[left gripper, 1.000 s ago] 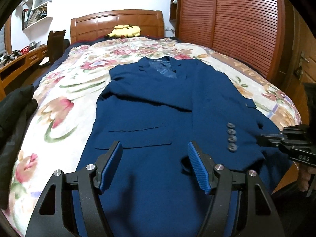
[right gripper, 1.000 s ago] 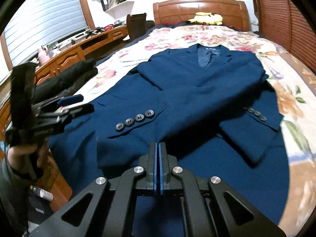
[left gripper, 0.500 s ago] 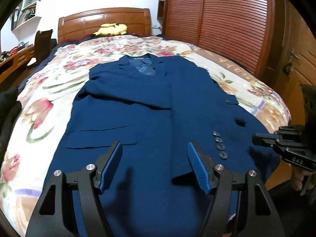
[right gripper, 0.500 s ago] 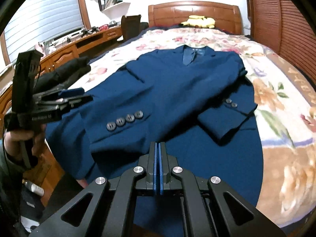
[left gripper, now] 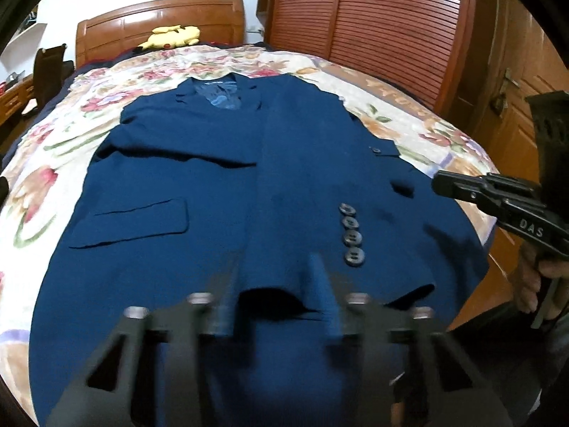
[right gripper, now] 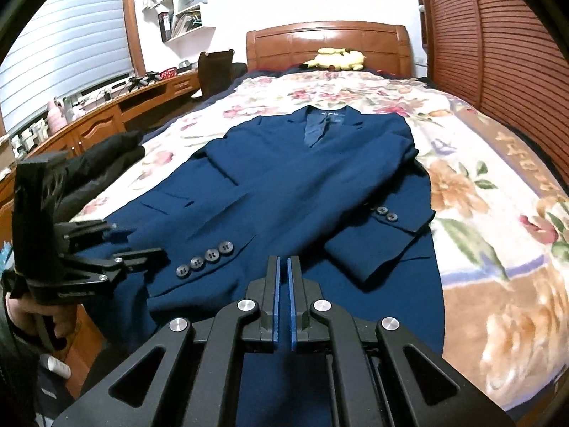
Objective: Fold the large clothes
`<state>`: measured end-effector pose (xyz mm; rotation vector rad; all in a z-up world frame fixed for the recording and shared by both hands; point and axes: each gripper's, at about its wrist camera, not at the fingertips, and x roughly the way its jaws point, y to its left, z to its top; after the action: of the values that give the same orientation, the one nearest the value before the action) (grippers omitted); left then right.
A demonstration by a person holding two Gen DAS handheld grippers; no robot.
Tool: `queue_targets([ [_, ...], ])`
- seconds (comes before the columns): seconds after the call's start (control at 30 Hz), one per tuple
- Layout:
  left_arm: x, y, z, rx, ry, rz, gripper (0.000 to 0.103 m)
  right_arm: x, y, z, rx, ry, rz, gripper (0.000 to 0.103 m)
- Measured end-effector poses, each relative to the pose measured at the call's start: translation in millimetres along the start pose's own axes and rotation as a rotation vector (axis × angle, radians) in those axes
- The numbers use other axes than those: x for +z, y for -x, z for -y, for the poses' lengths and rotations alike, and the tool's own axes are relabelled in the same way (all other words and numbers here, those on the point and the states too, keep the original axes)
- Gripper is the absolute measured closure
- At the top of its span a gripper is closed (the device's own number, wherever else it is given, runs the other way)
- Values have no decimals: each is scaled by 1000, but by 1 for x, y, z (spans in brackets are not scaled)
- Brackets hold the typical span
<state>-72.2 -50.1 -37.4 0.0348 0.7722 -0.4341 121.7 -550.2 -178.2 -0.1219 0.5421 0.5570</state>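
A navy blue suit jacket (left gripper: pixel 220 192) lies face up on the bed, collar toward the headboard, both sleeves folded across its front; it also shows in the right wrist view (right gripper: pixel 284 192). One cuff with several grey buttons (left gripper: pixel 352 235) lies near the hem. My left gripper (left gripper: pixel 274 284) is blurred, hovers over the hem and looks open and empty; it also shows in the right wrist view (right gripper: pixel 142 245). My right gripper (right gripper: pixel 283 284) hovers above the hem, jaws a narrow slit apart, holding nothing. It shows from the side in the left wrist view (left gripper: pixel 441 181).
The bed has a floral cover (right gripper: pixel 473 192) and a wooden headboard (right gripper: pixel 327 42) with a yellow plush toy (right gripper: pixel 338 58). A dark garment (right gripper: pixel 103 163) lies at the bed's left edge. A desk and chair (right gripper: pixel 213 71) stand left; wooden slatted doors (left gripper: pixel 384 28) stand right.
My left gripper has swung over the jacket's hem and its jaws have narrowed, with motion blur. My right gripper's jaws have parted from fully shut to a thin gap.
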Motion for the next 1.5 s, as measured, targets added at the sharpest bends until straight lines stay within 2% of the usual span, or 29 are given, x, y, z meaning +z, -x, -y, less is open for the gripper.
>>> queue_targets([
  [0.03, 1, 2, 0, 4, -4, 2, 97, -1, 2, 1, 0, 1, 1, 99],
  [0.2, 21, 30, -15, 40, 14, 85, 99, -5, 7, 2, -9, 12, 7, 99],
  [0.27, 34, 40, -30, 106, 32, 113, 99, -4, 8, 4, -10, 14, 8, 99],
  [0.4, 49, 39, -59, 226, 50, 103, 99, -4, 13, 8, -11, 20, 10, 99],
  [0.47, 49, 40, -67, 255, 46, 101, 92, -3, 14, 8, -16, 25, 12, 99],
  [0.5, 47, 43, -70, 261, 45, 111, 84, -3, 14, 8, -21, 29, 12, 99],
  [0.57, 42, 50, -75, 257, 46, 139, 66, -3, 13, 9, -27, 33, 14, 99],
  [0.63, 38, 55, -79, 237, 54, 157, 40, -2, 13, 10, -33, 35, 12, 98],
  [0.67, 35, 58, -80, 228, 54, 162, 33, -2, 12, 10, -36, 36, 11, 98],
  [0.7, 31, 61, -81, 224, 54, 172, 21, -1, 12, 11, -38, 36, 12, 97],
  [0.9, 8, 74, -90, 244, 83, 205, 20, -1, 11, 7, -55, 65, 17, 92],
  [0.97, 0, 78, -93, 240, 97, 202, 20, -1, 10, 5, -59, 78, 17, 84],
  [1.03, -8, 81, -96, 247, 101, 202, 20, -1, 8, 5, -65, 86, 15, 68],
  [1.1, -15, 85, -97, 254, 100, 203, 20, 0, 6, 4, -66, 92, 15, 58],
  [1.5, -52, 92, -112, 289, 122, 176, 20, 0, -2, 4, -75, 130, -14, 58],
])
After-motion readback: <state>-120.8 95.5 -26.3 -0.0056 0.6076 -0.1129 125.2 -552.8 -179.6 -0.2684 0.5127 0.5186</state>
